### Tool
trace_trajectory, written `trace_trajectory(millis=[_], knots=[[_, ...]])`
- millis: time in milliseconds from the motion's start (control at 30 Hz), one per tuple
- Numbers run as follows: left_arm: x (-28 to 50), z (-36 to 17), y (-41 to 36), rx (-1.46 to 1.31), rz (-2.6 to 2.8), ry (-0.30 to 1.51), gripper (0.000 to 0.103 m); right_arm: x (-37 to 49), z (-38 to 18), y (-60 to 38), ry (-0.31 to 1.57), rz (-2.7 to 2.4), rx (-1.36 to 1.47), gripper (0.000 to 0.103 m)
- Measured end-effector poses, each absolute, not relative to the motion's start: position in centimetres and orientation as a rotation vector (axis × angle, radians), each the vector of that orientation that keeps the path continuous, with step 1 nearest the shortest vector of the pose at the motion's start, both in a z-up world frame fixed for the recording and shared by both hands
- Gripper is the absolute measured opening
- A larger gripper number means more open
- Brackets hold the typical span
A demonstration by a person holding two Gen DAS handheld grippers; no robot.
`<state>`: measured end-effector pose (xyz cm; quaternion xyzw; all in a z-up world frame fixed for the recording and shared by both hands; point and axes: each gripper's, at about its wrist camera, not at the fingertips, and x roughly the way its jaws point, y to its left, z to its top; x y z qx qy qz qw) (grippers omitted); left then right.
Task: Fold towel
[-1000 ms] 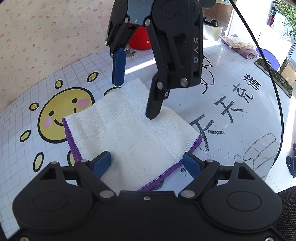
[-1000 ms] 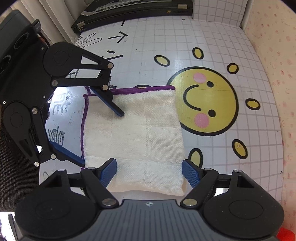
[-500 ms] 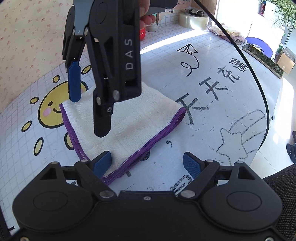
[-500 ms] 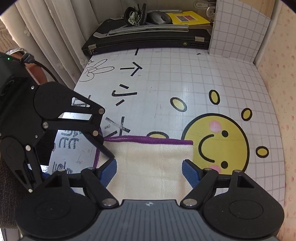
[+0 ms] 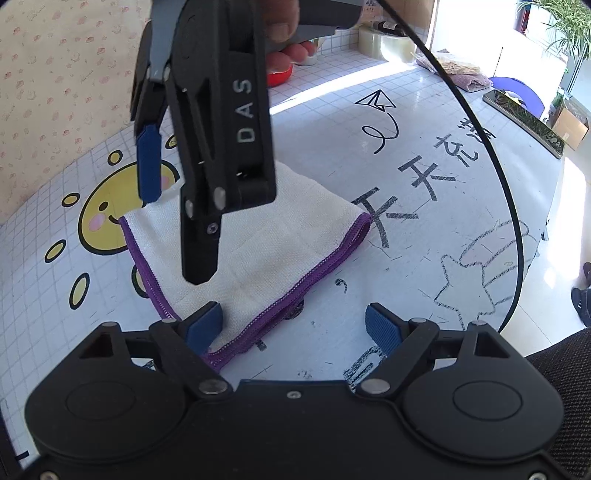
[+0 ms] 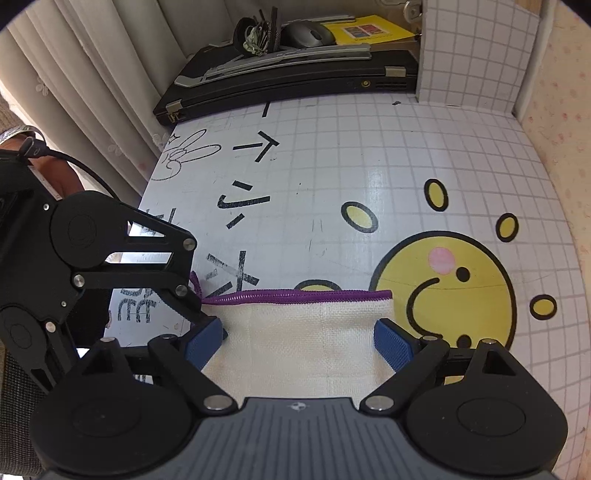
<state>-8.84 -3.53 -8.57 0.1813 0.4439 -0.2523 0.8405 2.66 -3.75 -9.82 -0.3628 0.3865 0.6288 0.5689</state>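
**Towel folded flat on counter; both jaws spread, nothing gripped**

Towel: The towel [image 5: 280, 229] lies flat on the counter [image 5: 406, 280], folded into a rectangle, cream cloth with purple stitched edging. One purple-edged side runs along its near-left border in the left wrist view, a second along the border facing the black lettering. It partly overlaps the printed yellow sun face [image 6: 461, 288]; in the right wrist view the sun face shows just beyond the towel's right corner.

Left gripper: The left gripper [image 5: 293, 325] has its jaws spread wide. Its left pad stands over the near corner of the towel, close to the purple edge; whether it touches the cloth cannot be told. Its right pad stands over bare counter, well clear of the towel. Nothing is pinched.

Right gripper: The right gripper [image 6: 299, 343] has its jaws spread, having just been opening. In its own view the towel lies below and between the two blue pads, with the purple edge just beyond the fingertips. The pads do not press on the cloth. In the left wrist view this gripper hangs above the towel, fingers pointing down, its tips clear of the surface. A person's fingers [image 5: 284, 33] hold its handle.

Surroundings: A closed black laptop [image 6: 295, 85] lies at the far end of the counter, a mouse [image 6: 310, 33] resting on top. A red object [image 5: 280, 75] stands behind the right gripper, mostly hidden.
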Motion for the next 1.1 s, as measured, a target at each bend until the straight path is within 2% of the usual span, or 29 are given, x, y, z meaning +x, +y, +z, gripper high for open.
trace_trajectory(millis=[267,533,867,1100], knots=[[-7.5,-8.7,-2.2,0.372,-0.526,0.933,0.086,-0.5,-10.1,-8.7,0.879,1.237,-0.833,0.089],[-6.1,-9.0,-2.7,0.396,-0.600,0.944,0.090,-1.4,-12.3,-10.3,0.911,1.152,-0.765,0.091],[-2.4,-9.1,-5.1,0.394,-0.579,0.921,0.091,1.5,-12.2,-13.4,0.919,1.083,-0.731,0.094],[0.7,-8.8,-7.1,0.399,-0.551,0.954,0.095,3.6,-11.8,-15.8,0.952,0.999,-0.683,0.097]])
